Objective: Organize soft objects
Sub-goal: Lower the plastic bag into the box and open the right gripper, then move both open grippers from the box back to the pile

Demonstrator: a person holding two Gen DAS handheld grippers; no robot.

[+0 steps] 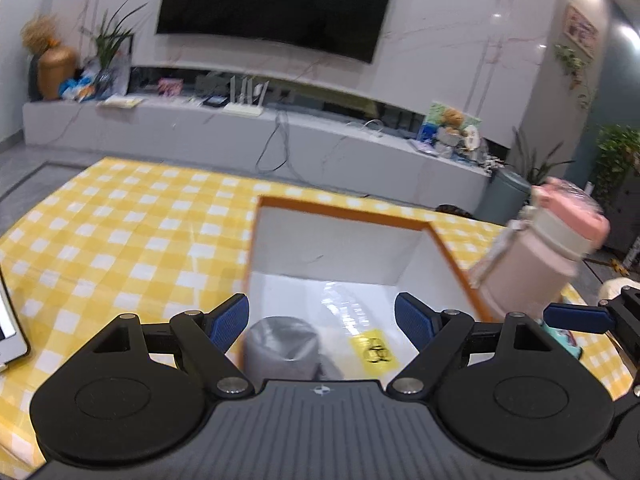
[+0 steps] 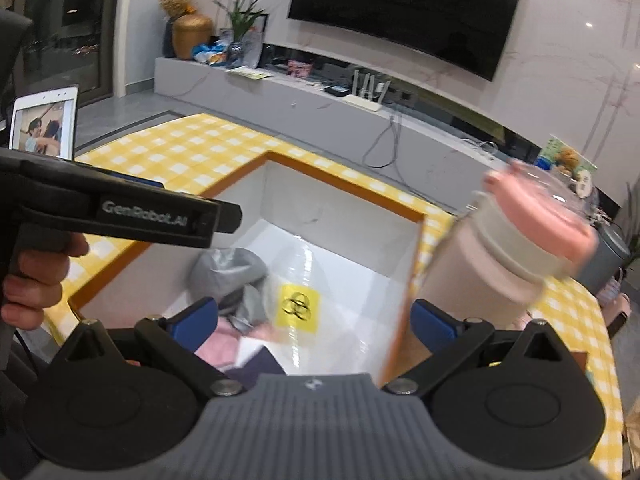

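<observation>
While I hang over the box, this is how things lie:

Left gripper [image 1: 322, 320]: my blue fingers [image 1: 230, 322] are spread wide, nothing between them, poised above the near left part of the box.

Right gripper [image 2: 314, 326]: my fingers [image 2: 196, 324] are spread wide too, holding nothing; the box's right wall runs up between them.

Box [image 1: 452, 256]: white inside with an orange rim, open at the top, standing on the yellow checked tablecloth [image 1: 120, 224].

Grey bundle [image 2: 230, 270]: soft and crumpled, in the near left part of the box, just below my left fingers.

Clear bag [image 2: 298, 304]: plastic, with a yellow label, lying on the box floor just right of the grey bundle.

Pink cloth [image 2: 224, 346]: in the near corner of the box, beside something dark that I cannot make out.

Pink bottle [image 1: 548, 244]: blurred, tilted, outside the box against its right wall; whether it touches the wall I cannot tell.

Tablet [image 2: 44, 122]: propped up at the far left, screen lit.

Television [image 1: 276, 0]: dark, on the far wall above a long grey shelf [image 1: 160, 124].
</observation>
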